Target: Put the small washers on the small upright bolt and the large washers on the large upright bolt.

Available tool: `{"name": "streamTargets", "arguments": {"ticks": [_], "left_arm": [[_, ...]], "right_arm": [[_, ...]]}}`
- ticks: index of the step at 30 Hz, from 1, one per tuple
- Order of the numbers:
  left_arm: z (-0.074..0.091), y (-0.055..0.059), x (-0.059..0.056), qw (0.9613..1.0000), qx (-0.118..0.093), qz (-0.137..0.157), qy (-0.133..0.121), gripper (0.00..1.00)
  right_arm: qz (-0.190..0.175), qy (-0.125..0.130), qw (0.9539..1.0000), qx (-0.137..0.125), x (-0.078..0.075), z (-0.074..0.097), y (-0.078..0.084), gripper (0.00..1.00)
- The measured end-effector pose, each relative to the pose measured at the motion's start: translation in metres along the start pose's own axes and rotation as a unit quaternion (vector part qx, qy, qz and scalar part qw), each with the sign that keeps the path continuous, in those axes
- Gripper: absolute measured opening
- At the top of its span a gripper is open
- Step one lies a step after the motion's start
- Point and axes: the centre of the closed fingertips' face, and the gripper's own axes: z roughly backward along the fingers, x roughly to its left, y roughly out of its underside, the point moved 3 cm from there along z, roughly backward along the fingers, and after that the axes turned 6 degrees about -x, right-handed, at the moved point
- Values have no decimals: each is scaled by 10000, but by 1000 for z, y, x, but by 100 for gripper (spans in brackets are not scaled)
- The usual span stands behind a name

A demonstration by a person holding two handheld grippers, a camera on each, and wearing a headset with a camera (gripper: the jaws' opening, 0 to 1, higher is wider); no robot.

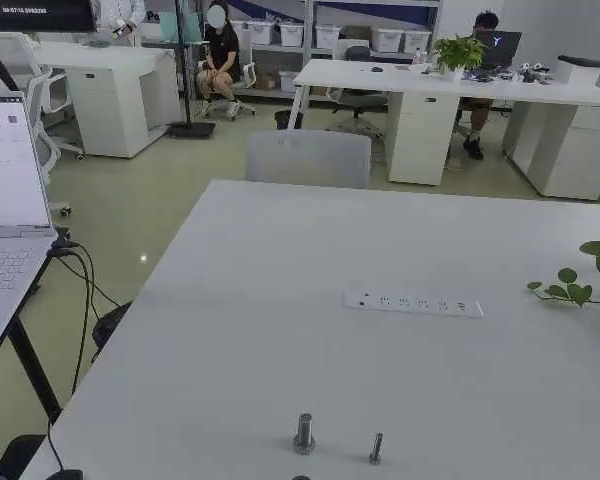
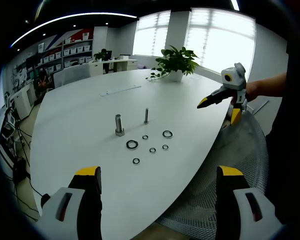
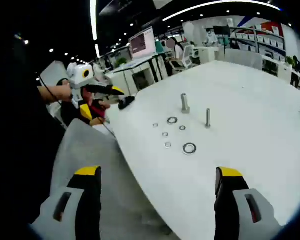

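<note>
The large upright bolt (image 1: 303, 434) and the small upright bolt (image 1: 376, 448) stand near the front edge of the white table (image 1: 280, 330). In the left gripper view the large bolt (image 2: 119, 125) and small bolt (image 2: 146, 115) rise behind several loose washers: a large washer (image 2: 132, 145) and a small washer (image 2: 152, 150) among them. My left gripper (image 2: 157, 200) is open and empty, held off the table's edge. My right gripper (image 3: 157, 200) is also open and empty, short of the table, facing the large bolt (image 3: 184, 103), small bolt (image 3: 207, 118) and a large washer (image 3: 189, 148).
A white power strip (image 1: 412, 303) lies mid-table, and a trailing plant (image 1: 580, 285) reaches in from the right. A laptop (image 1: 5, 200) sits on a stand at left. A grey mesh chair back (image 2: 230, 165) is close under the grippers. People sit at far desks.
</note>
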Motion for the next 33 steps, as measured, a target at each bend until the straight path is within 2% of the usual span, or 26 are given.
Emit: {"name": "streamTargets", "arguments": {"ticks": [6, 8, 9, 11, 15, 19, 23, 28, 29, 31, 33], "left_arm": [[0, 0, 2, 10000, 3, -19, -1, 92], [1, 0, 4, 10000, 14, -57, 2, 92], [1, -1, 5, 10000, 2, -63, -5, 92], [2, 0, 6, 10000, -14, -45, -5, 92], [3, 1, 6, 10000, 2, -54, 14, 91], [3, 1, 6, 10000, 11, -56, 35, 91], [2, 1, 6, 10000, -8, -6, 45, 91], [2, 2, 3, 9999, 15, -78, 65, 90], [2, 3, 3, 10000, 22, -63, 68, 90], [2, 4, 2, 9999, 42, -70, 88, 90], [2, 3, 2, 9999, 45, -94, 94, 89]], "right_arm": [[-10, -124, 9996, -244, 10, 3, -14, 82], [-49, -173, 9991, -396, 15, 5, -18, 83], [-97, -154, 9987, -471, 17, 6, -18, 83], [-114, -129, 9989, -447, 18, 7, -15, 83], [-80, -64, 9998, -198, 17, 6, -2, 83], [35, 25, 10000, -6, 11, 6, 1, 83], [156, -10, 9999, 37, 7, 3, -8, 81], [389, -9, 9986, 347, 2, -5, -16, 79], [452, -13, 9981, 430, 0, -7, -18, 79], [799, -49, 9949, 610, -4, -10, -19, 77], [936, -104, 9923, 803, -6, -15, -18, 76]]}}
